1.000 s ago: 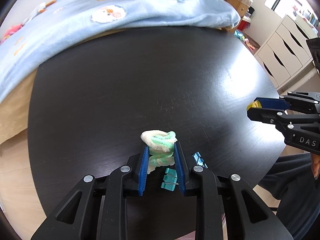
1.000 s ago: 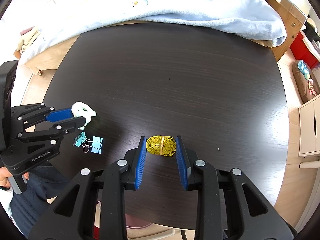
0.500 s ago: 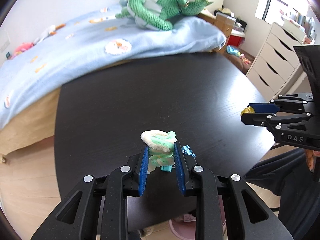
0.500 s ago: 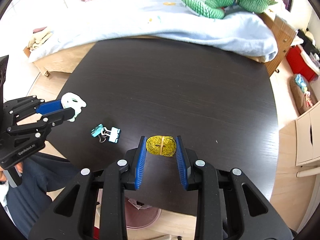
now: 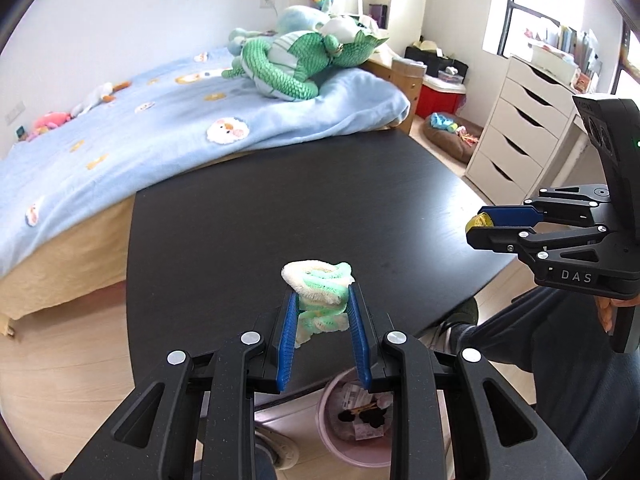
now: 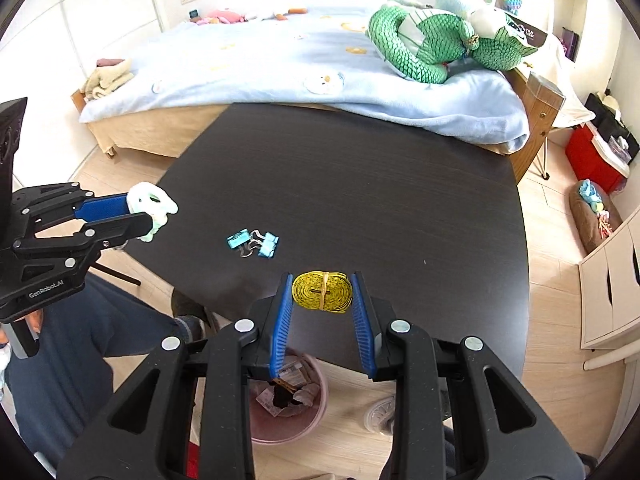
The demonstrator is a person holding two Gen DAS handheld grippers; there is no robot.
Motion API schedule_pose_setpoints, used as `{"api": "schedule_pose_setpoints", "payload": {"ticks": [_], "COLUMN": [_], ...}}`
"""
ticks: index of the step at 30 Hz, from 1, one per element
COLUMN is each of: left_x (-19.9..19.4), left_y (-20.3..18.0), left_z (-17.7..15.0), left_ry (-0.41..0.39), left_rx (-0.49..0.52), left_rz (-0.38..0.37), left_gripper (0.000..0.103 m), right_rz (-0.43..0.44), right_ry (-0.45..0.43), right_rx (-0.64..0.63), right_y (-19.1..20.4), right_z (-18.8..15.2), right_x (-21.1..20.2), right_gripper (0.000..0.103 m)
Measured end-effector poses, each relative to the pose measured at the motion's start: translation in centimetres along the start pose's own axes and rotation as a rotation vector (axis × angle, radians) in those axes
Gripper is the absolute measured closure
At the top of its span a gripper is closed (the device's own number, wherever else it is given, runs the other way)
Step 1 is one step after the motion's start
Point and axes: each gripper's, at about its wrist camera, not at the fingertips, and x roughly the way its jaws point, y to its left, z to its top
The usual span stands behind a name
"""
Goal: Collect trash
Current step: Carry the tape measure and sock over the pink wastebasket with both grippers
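Trash rides clamped in both claws: left gripper [image 5: 323, 312] pinches a fuzzy green-and-cream wad [image 5: 319, 285], right gripper [image 6: 322, 304] a coiled yellow tape [image 6: 322, 291], above the pink plastic bin [image 6: 286, 428] (presumably for dropping).

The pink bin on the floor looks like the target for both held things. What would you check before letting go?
1. Left gripper clamps the green-and-white scrunchie: ok.
2. Right gripper clamps the yellow tape roll: ok.
3. Pink bin open, has room: ok.
4. Each gripper directly over the bin: cannot tell.
5. Table cleared: not ok, binder clips remain.
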Motion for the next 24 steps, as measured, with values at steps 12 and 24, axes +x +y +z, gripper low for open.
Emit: {"api": "schedule_pose_setpoints", "payload": {"ticks": [12, 24], "left_x": [-1.8, -3.5], "left_y": [-2.3, -3.1], "left_z": [-3.0, -5.2], "left_ry": [-0.013, -0.022], "left_rx": [0.01, -0.012], "left_rz": [-0.019, -0.048], "left_gripper": [0.078, 0.078], "right_rz": [0.044, 0.088], "right_ry": [-0.046, -0.024], "right_rx": [-0.032, -0.056], "right_y": [2.5, 4.7], "right_z": [-3.7, -7.2], "right_x": [-3.9, -5.0], "right_gripper": [0.074, 0.074]}}
